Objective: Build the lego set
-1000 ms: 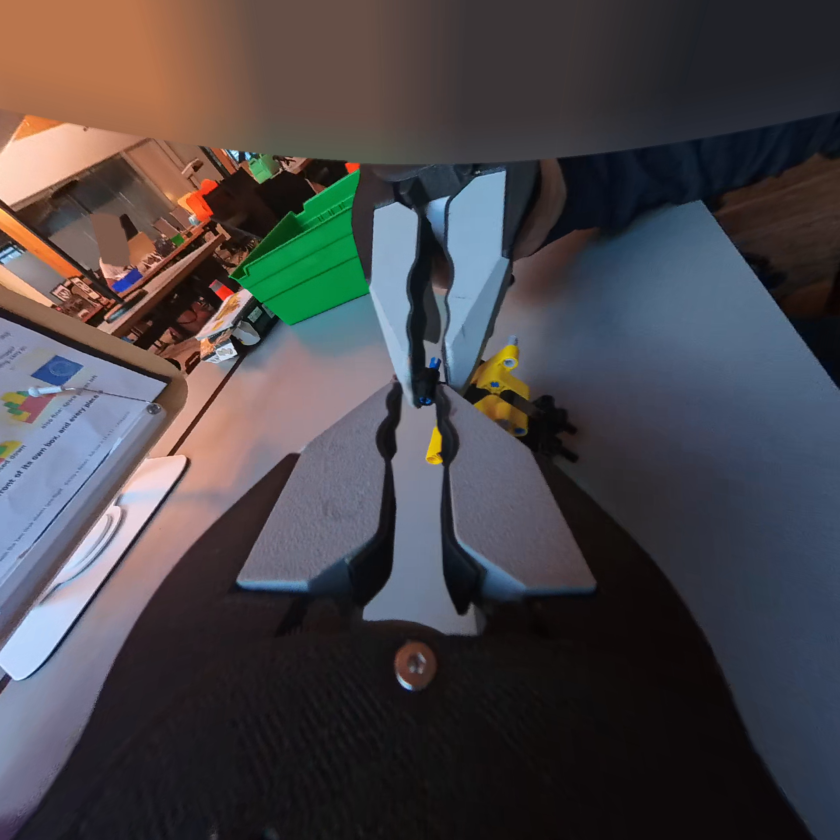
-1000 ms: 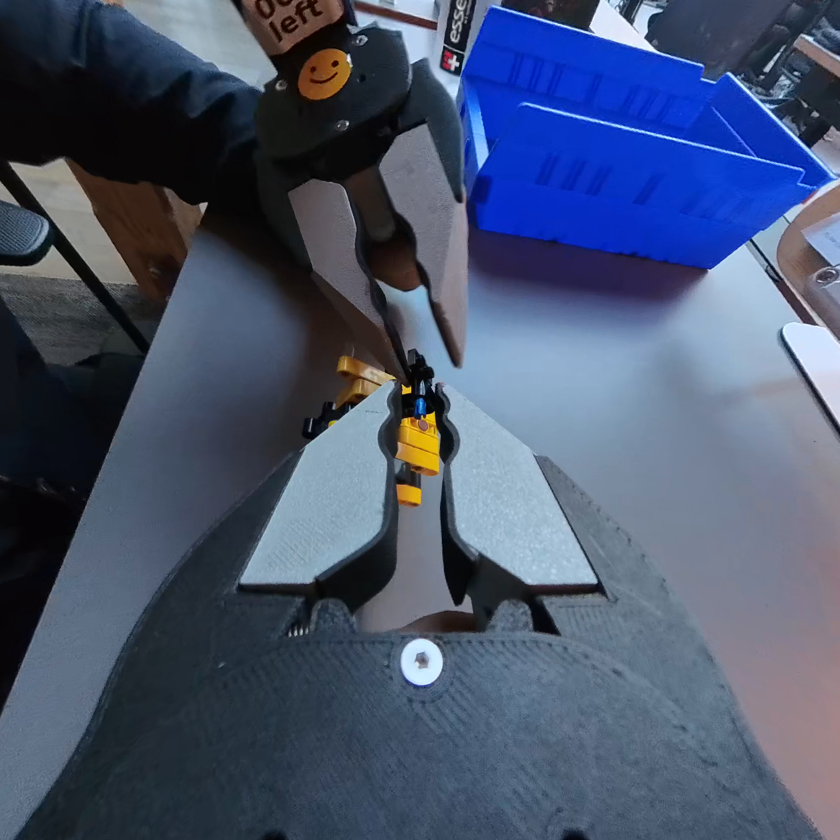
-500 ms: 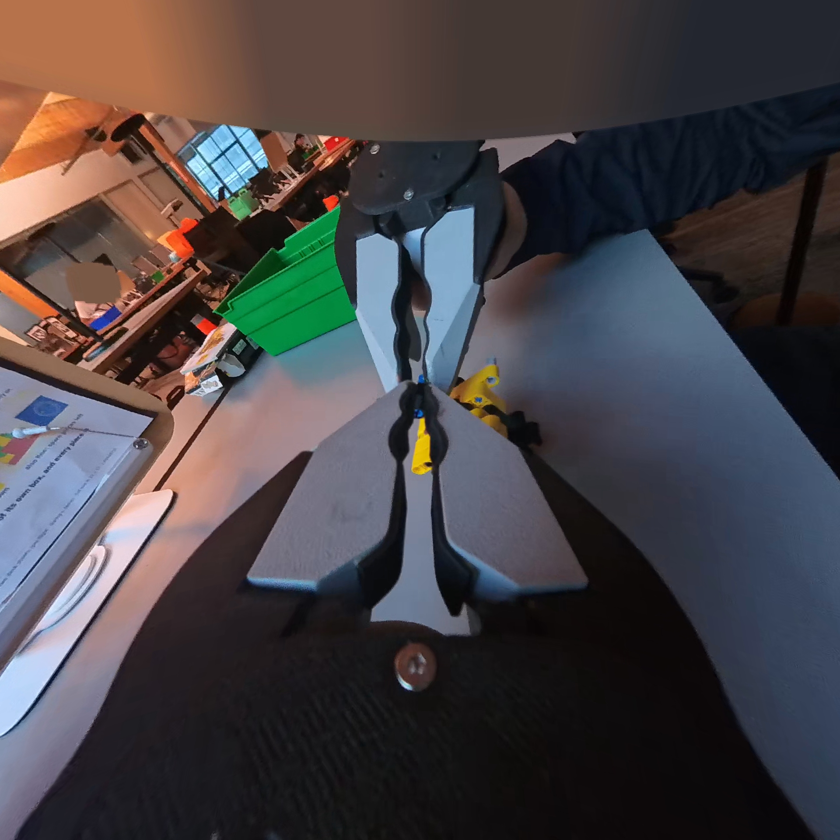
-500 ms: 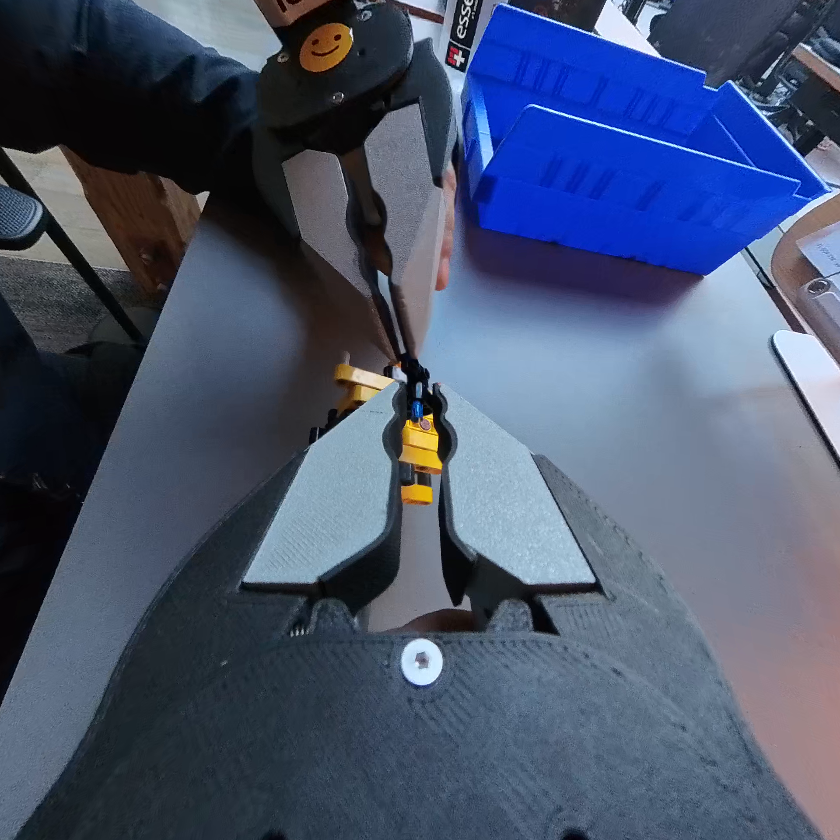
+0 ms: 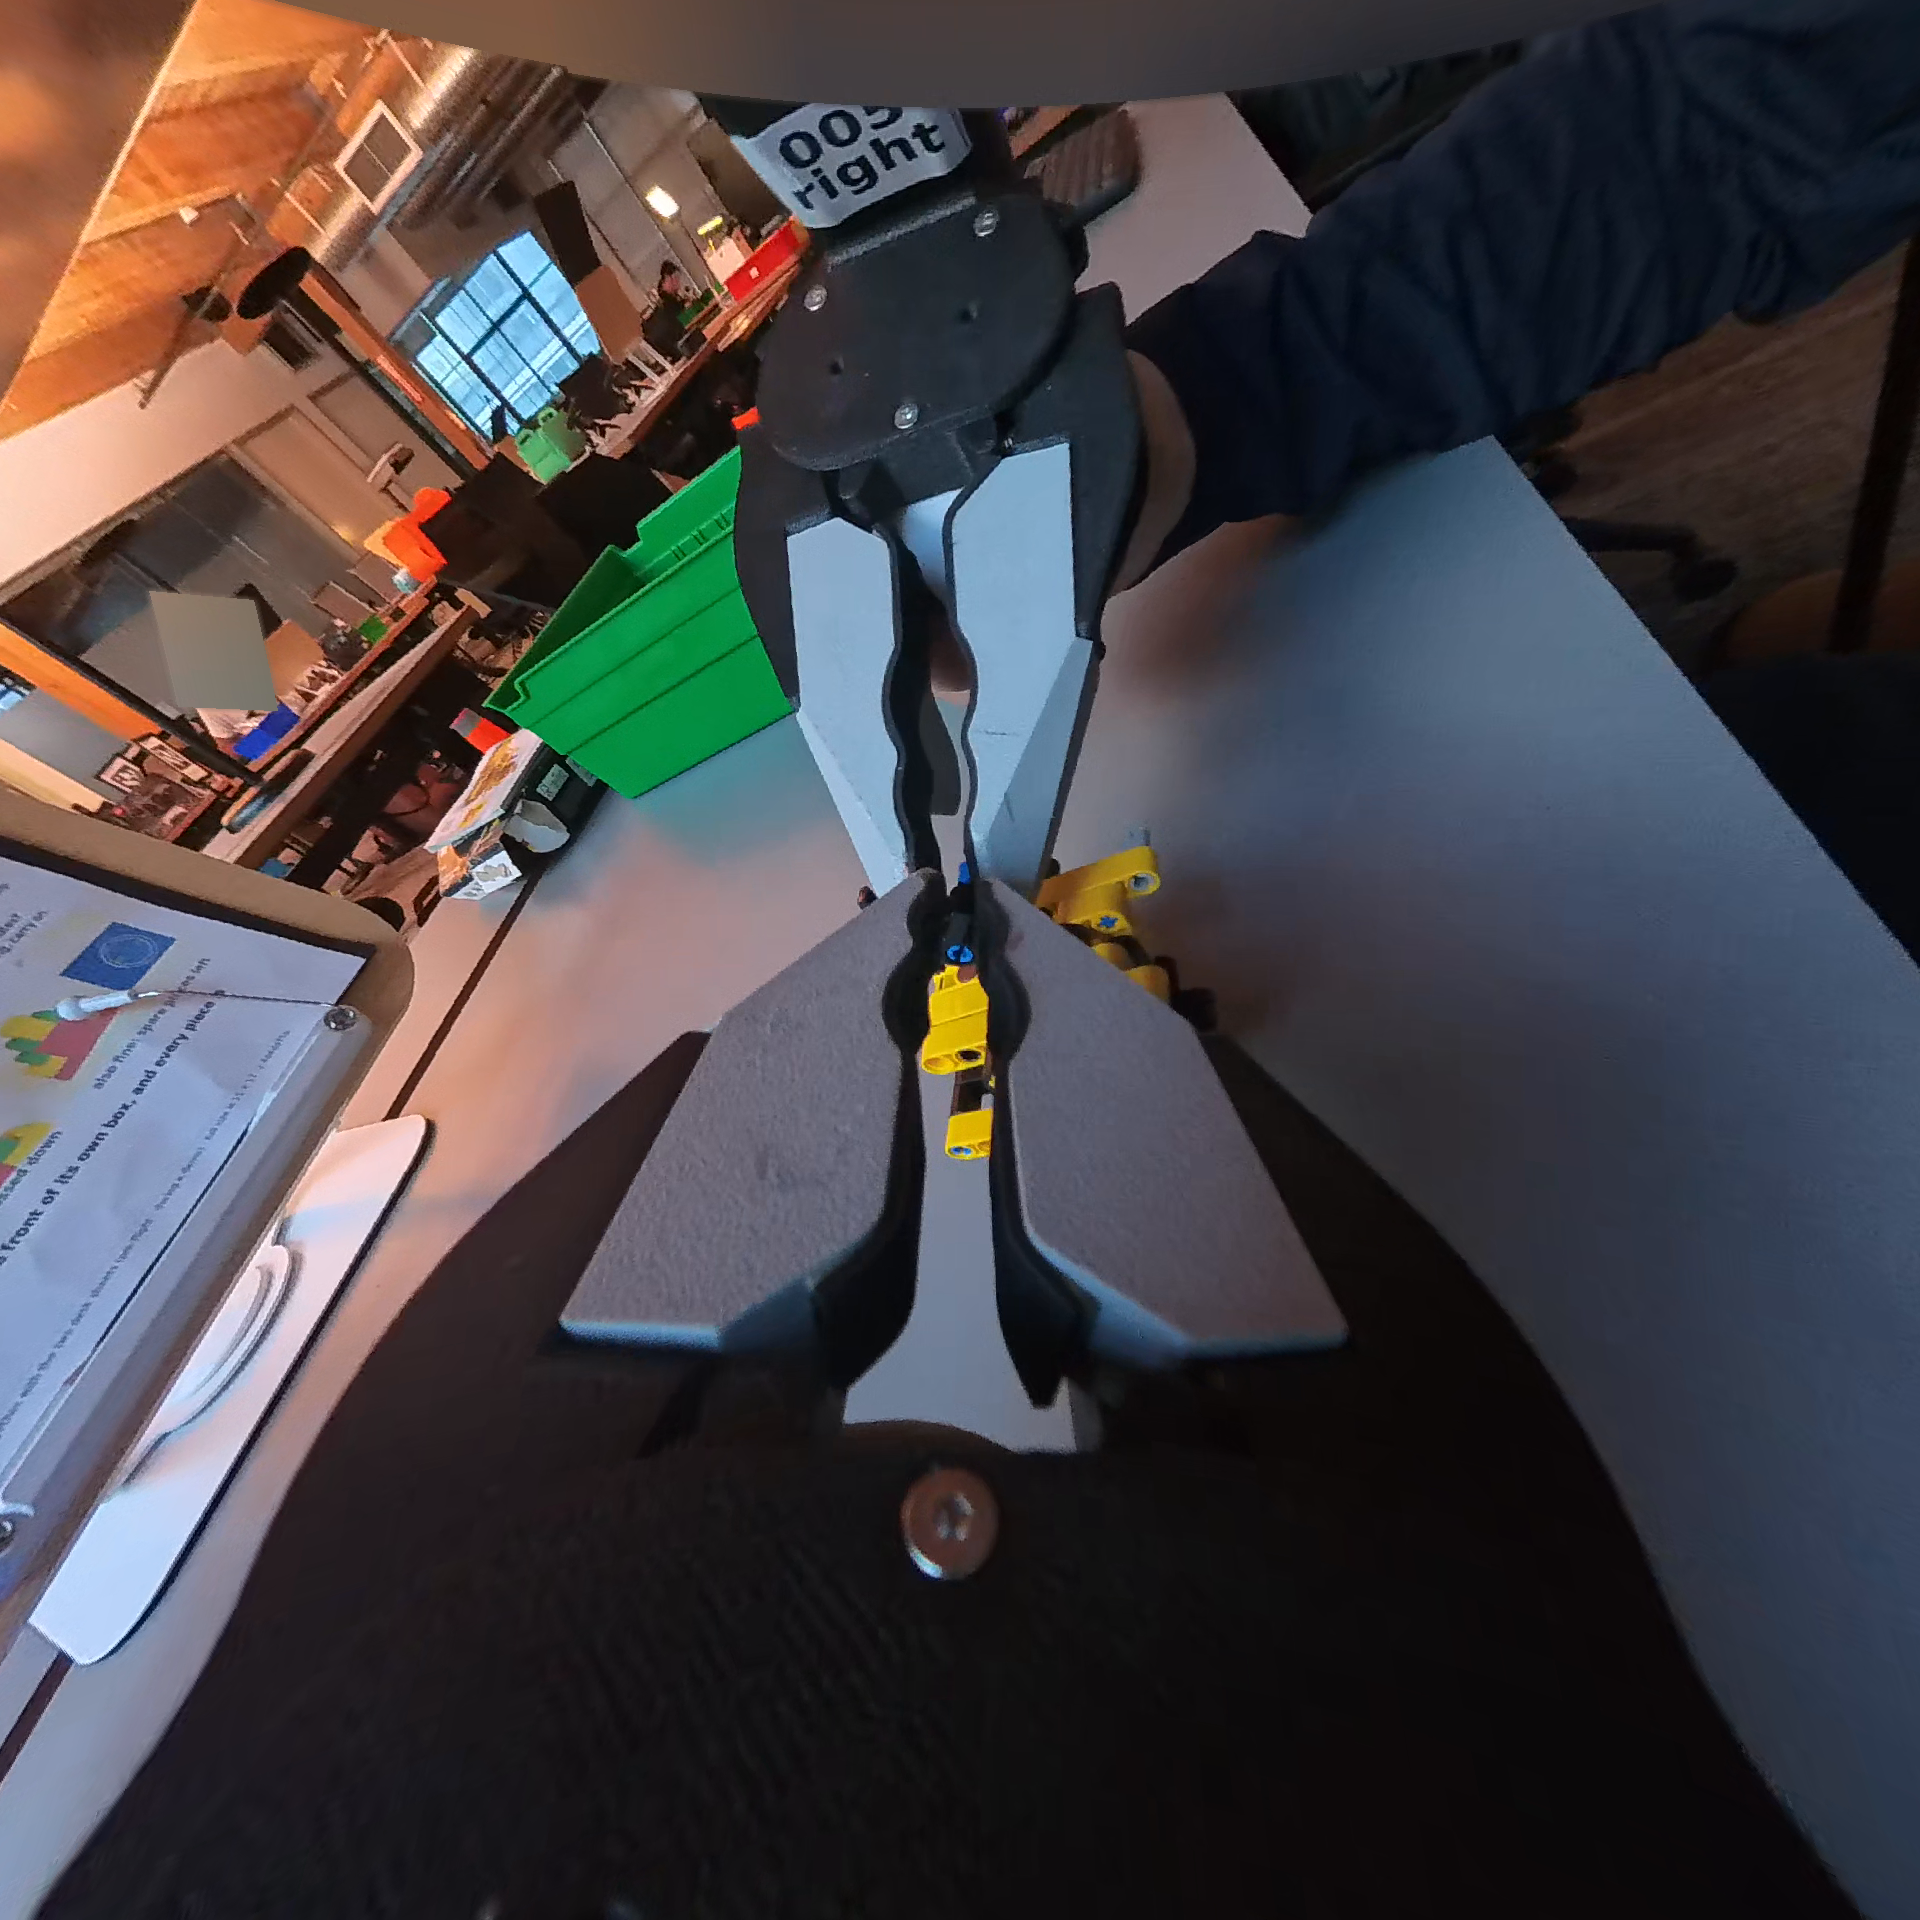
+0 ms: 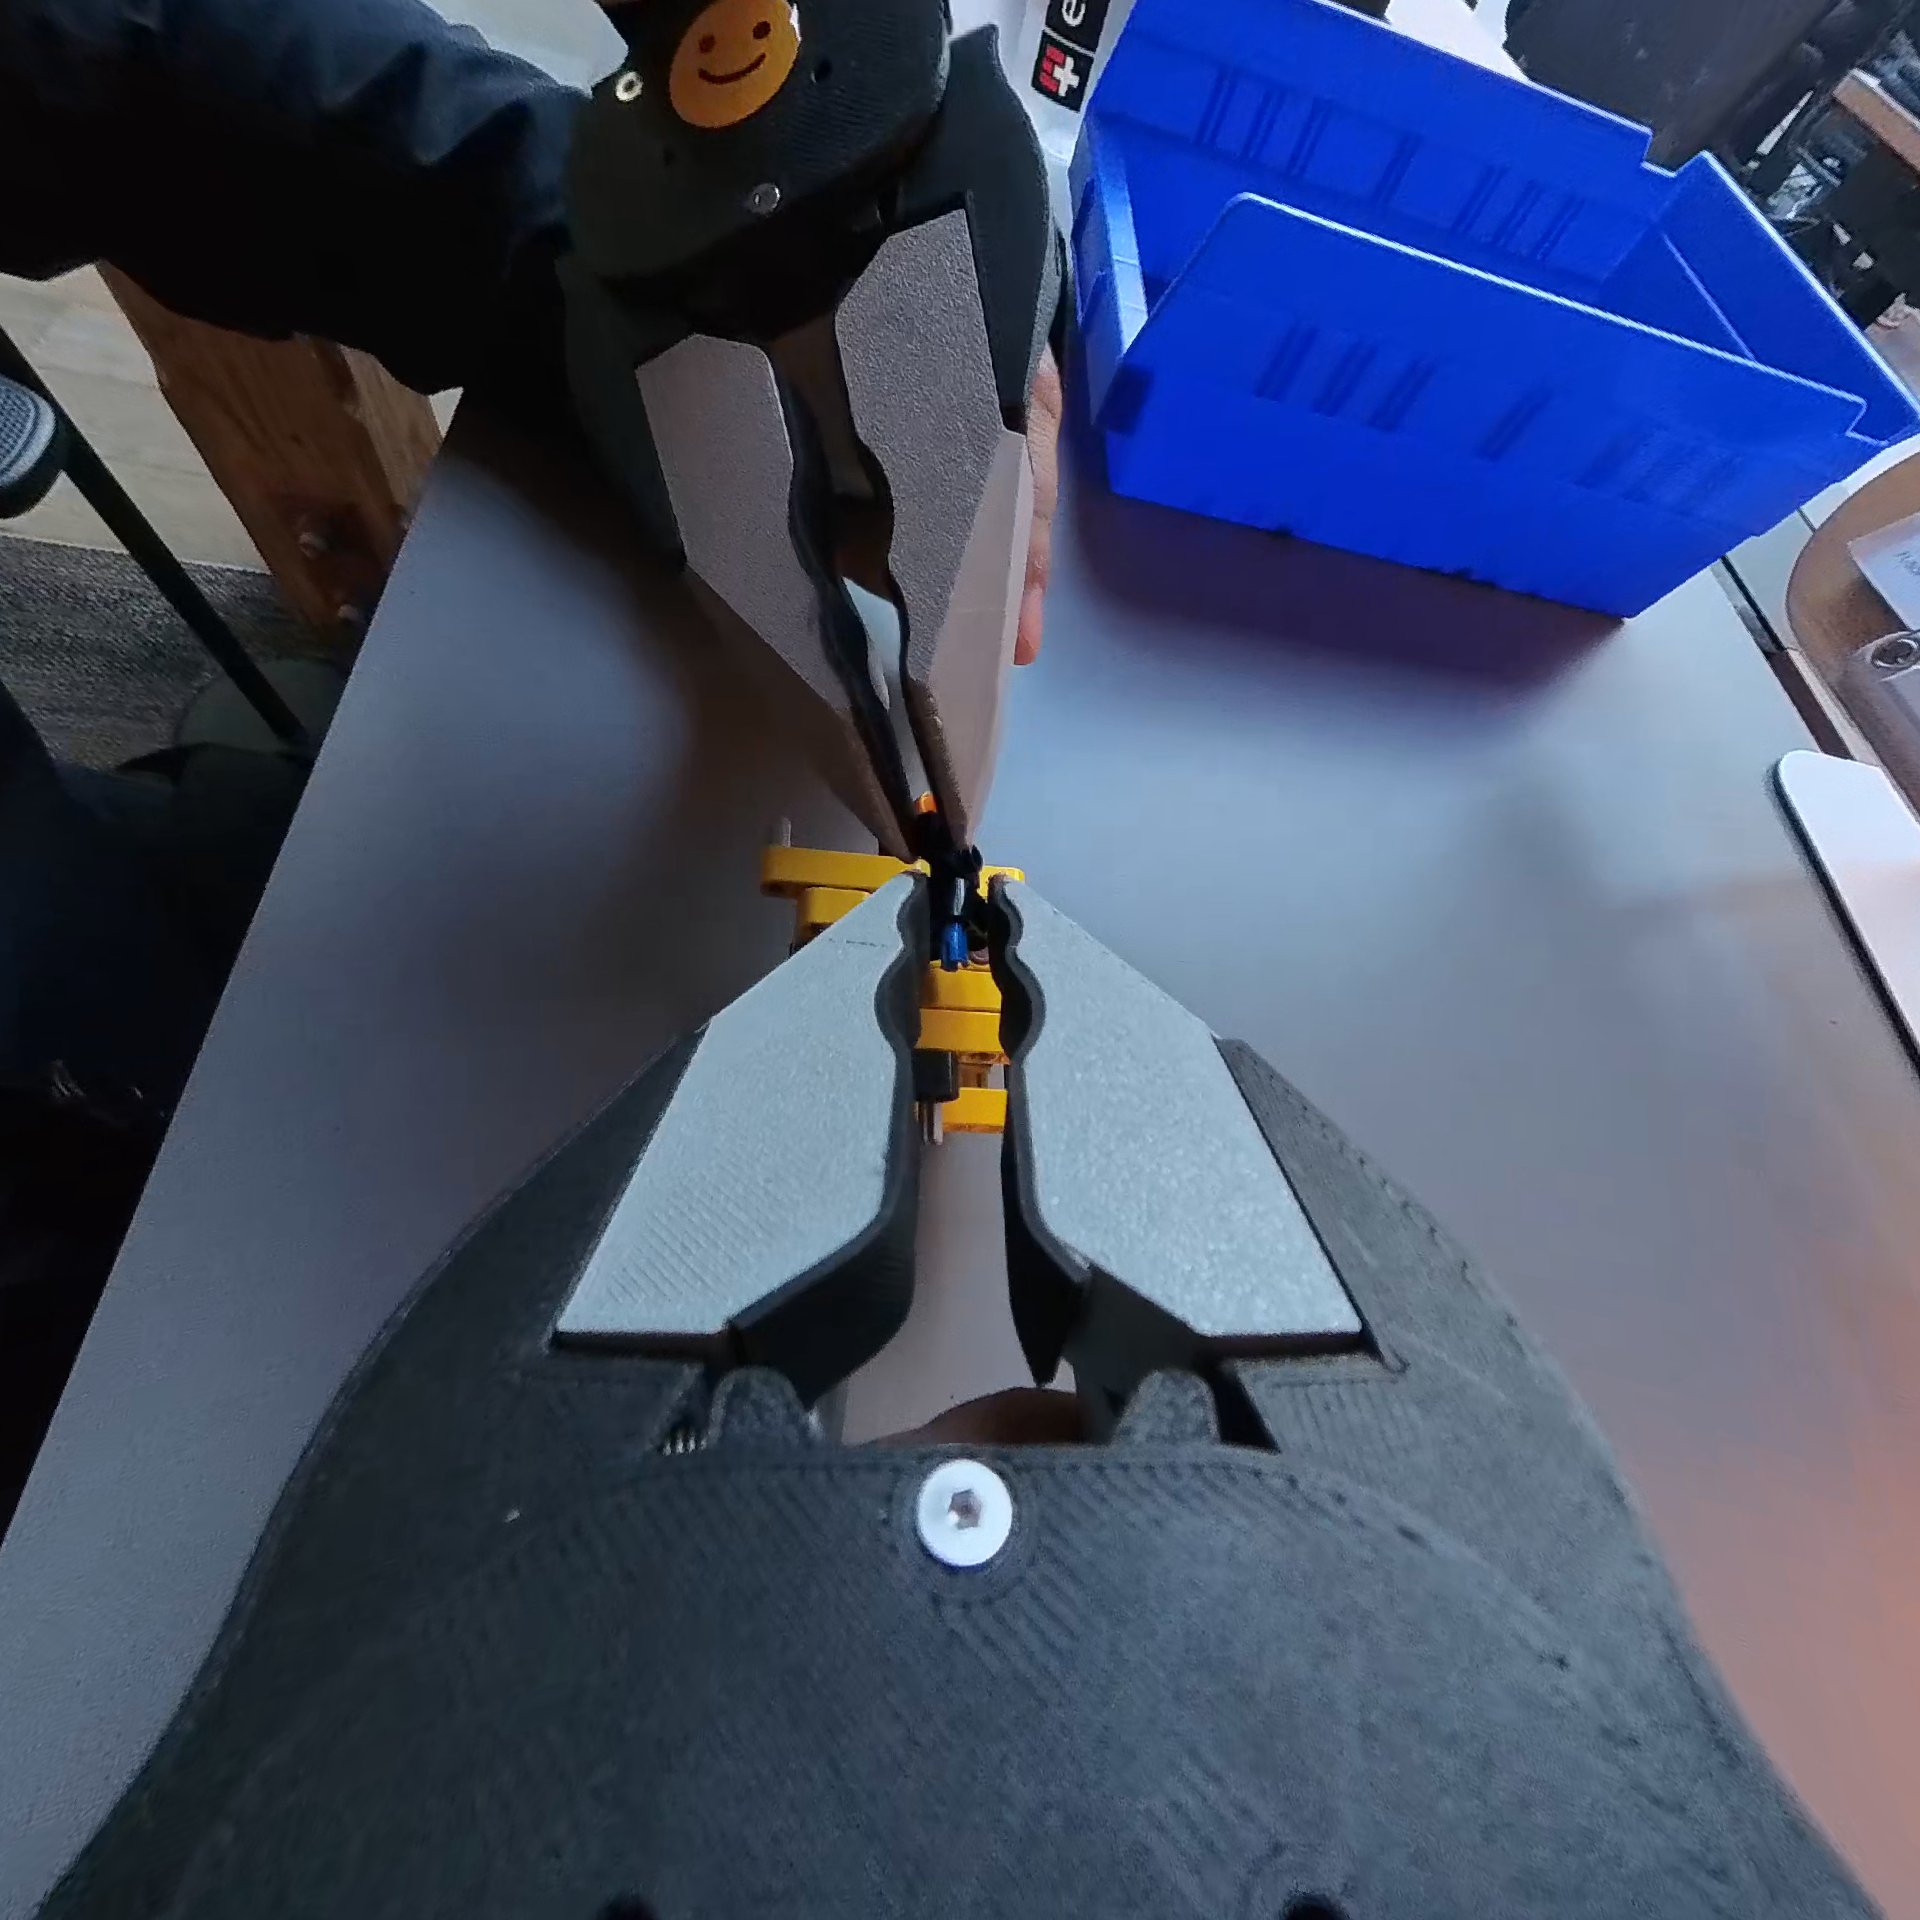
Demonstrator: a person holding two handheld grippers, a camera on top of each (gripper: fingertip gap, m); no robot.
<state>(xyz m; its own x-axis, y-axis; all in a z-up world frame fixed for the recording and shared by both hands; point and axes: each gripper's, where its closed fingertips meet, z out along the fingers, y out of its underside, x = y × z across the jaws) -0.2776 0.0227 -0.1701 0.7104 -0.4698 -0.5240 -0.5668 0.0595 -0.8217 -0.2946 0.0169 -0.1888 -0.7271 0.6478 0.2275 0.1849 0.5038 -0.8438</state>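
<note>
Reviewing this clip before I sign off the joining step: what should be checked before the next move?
1. Right gripper shut on the yellow sub-assembly: ok.
2. Left gripper closed on that same sub-assembly: ok.
3. Blue pin fully seated: cannot tell, the fingers hide it.
4. Second yellow assembly lying on the table, free of both grippers: cannot tell, it sits close behind the fingertips.
5. Blue bin well apart from the work: ok.

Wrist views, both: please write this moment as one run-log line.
left gripper: shut on yellow lego assembly | right gripper: shut on it too | other yellow piece: on table
</note>
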